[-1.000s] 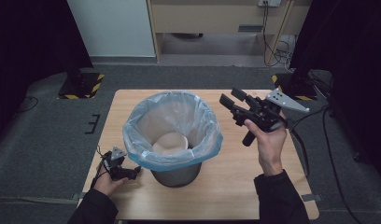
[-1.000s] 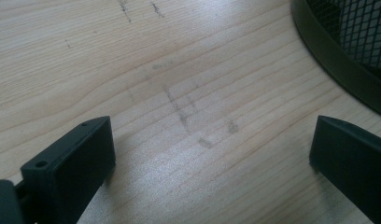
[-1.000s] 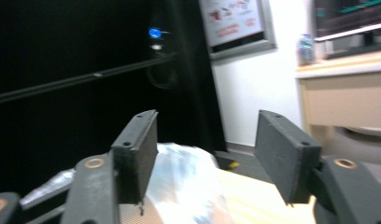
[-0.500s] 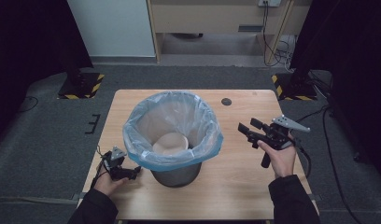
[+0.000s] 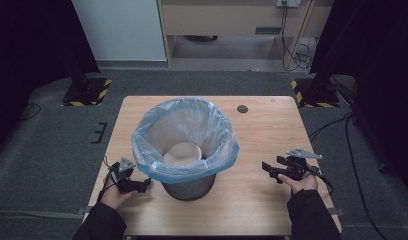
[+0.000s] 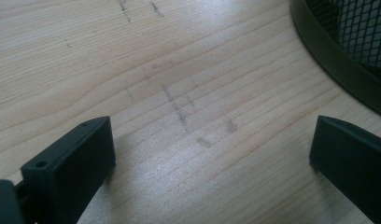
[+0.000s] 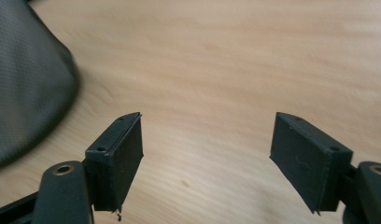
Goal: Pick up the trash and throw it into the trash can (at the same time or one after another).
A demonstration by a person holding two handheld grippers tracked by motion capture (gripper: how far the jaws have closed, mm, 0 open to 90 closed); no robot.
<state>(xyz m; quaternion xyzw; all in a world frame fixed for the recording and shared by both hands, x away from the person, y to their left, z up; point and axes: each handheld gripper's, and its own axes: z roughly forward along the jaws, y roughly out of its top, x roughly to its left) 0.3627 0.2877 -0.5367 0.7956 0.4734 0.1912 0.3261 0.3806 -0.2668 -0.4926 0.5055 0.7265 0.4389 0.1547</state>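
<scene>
A dark mesh bin [image 5: 188,186] lined with a pale blue bag [image 5: 184,140] stands in the middle of the wooden table [image 5: 262,125]. A white, bowl-like thing [image 5: 184,151] lies inside it. My left gripper [image 5: 142,186] rests low on the table at the bin's left foot, open over bare wood [image 6: 212,154], with the bin's base rim [image 6: 347,60] close by. My right gripper [image 5: 268,170] sits low over the table to the right of the bin, pointing toward it. Its jaws have just been opening and stand open [image 7: 207,149] with nothing between them; the bin's wall [image 7: 25,88] is off to their left.
A small dark round disc [image 5: 242,108] lies near the table's far edge. Bare wood stretches between the bin and my right gripper. Grey carpet with cables [image 5: 332,130] surrounds the table, and a wooden cabinet [image 5: 232,20] stands beyond it.
My right hand has come down from beside the bin's rim to low over the table at the right, and its jaws look wider. The left hand has stayed put.
</scene>
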